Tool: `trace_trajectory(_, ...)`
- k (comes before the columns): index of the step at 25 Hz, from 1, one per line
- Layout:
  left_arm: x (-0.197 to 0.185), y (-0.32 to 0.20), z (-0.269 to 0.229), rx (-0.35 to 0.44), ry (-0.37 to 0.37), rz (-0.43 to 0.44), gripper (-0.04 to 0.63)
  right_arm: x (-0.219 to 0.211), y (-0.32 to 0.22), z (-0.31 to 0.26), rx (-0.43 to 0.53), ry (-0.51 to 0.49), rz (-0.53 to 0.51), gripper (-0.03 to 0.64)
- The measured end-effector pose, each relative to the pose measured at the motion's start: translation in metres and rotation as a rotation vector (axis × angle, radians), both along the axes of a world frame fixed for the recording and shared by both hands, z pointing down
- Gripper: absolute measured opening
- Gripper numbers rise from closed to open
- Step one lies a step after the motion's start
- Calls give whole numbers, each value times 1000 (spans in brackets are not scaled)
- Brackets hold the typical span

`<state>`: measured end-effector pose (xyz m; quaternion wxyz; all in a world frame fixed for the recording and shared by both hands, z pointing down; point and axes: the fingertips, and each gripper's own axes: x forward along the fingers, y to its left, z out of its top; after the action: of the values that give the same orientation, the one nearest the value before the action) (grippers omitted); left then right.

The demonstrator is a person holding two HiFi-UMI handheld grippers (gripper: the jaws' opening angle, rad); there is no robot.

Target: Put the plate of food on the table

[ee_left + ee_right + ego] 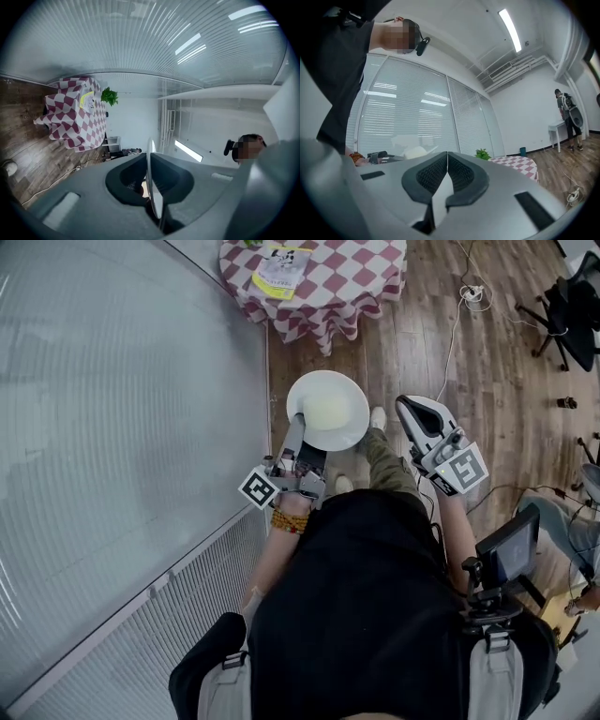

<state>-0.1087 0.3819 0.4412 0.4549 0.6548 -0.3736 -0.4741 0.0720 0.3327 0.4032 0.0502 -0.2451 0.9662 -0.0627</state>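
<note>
Gripping a round white plate [349,434] by its near rim with the left tongs [297,426], jaws pressed against both faces of the thin edge. Shown edge-on in the left gripper view, that plate [153,192], wedged upright in the frame between the dark ribbed pads of the left tongs [150,164].

Carrying a low mound of pale yellowish food [328,412] at its centre, face up in the head view. Held in the air over brown wooden floor planks [487,352], near the small tabletop draped in a red-and-white chequered cloth [352,282] but short of it and not touching.

Holding nothing with the right tongs [407,409]: jaws brought together, tips meeting in the right gripper view [447,161]. Raised just to the right of the plate, apart from it.

Lying on the chequered cloth, a flat yellow-and-white packet [281,268]. Standing beyond the tabletop [70,112] in the left gripper view, a green leafy plant [109,96]. Running along the left of the head view, a tall glass wall with pale blinds [112,427].
</note>
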Motion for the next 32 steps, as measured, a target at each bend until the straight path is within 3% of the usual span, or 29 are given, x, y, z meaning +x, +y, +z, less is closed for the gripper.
trace_trajectory(4, 12, -71, -10, -32, -15, -13, 21, 6, -80, -2, -31, -30, -22, 12)
trace_trajectory(9, 33, -143, -31, 48, 1, -30, 21, 25, -145, 18, -67, -25, -35, 12)
trace_trajectory(12, 40, -177, -27, 35, 9, -29, 21, 36, -179, 22, -83, -13, -21, 12)
trace_trajectory(22, 17, -267, -2, 1, 39, -82, 21, 29, -252, 26, -107, 26, -42, 12)
trace_trajectory(32, -6, -425, 46, -81, 51, 12, 21, 34, -377, 31, -156, 72, 119, 12)
